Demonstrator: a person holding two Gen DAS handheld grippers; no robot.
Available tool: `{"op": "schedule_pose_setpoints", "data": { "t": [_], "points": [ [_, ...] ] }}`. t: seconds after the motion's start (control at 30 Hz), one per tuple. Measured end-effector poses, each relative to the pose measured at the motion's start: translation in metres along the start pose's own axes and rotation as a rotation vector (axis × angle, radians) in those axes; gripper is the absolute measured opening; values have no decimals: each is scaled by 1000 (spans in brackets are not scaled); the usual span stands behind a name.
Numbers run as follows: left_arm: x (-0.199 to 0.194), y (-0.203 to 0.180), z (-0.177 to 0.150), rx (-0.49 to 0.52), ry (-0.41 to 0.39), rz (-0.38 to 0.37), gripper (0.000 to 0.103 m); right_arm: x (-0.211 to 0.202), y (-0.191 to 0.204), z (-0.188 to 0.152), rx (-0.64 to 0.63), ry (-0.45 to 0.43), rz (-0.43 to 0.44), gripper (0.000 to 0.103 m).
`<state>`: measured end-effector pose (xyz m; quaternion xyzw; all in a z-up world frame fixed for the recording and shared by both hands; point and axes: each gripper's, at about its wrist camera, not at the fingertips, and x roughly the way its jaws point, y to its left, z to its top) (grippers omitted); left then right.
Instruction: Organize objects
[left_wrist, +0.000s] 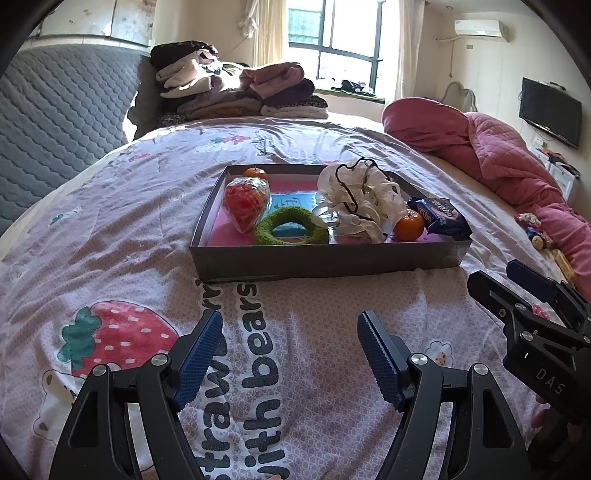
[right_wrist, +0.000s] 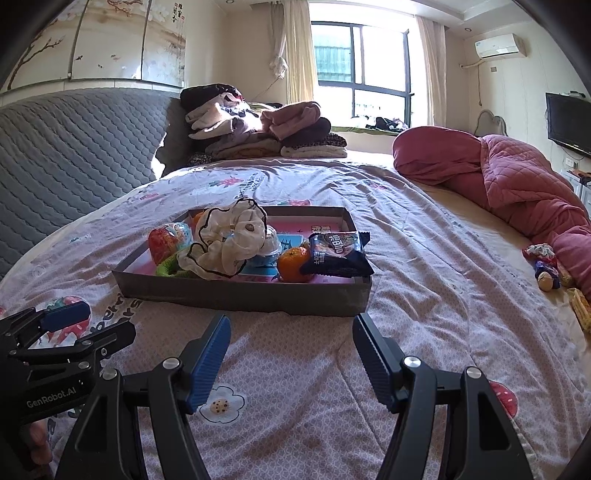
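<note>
On the bed (left_wrist: 110, 221), a tray (left_wrist: 325, 256) is seen holding a tangerine (left_wrist: 408, 225) and biscuit packet (left_wrist: 441, 218); left gripper (left_wrist: 290, 354) and right gripper (right_wrist: 291, 356) are held before it, jaws wide, empty.

Matt cardboard tray (left_wrist: 325, 258); glossy snack wrapper (left_wrist: 441, 218); cloth bedspread (left_wrist: 110, 229).

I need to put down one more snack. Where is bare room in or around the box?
The box is crowded along its near side: green ring, white scrunchie, orange, cookie packet. Its far right corner is bare. The bedspread between the box and both open claws is free.
</note>
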<state>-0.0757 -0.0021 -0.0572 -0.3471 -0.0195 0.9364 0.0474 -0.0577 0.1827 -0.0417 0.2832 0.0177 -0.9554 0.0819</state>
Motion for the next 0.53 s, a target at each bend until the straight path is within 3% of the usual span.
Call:
{"op": "schedule_pose_setpoints", "data": {
  "t": [0.53],
  "points": [
    [7,1,-2,5,9,12,77,9,2,-7,-1,32,2,68]
  ]
}}
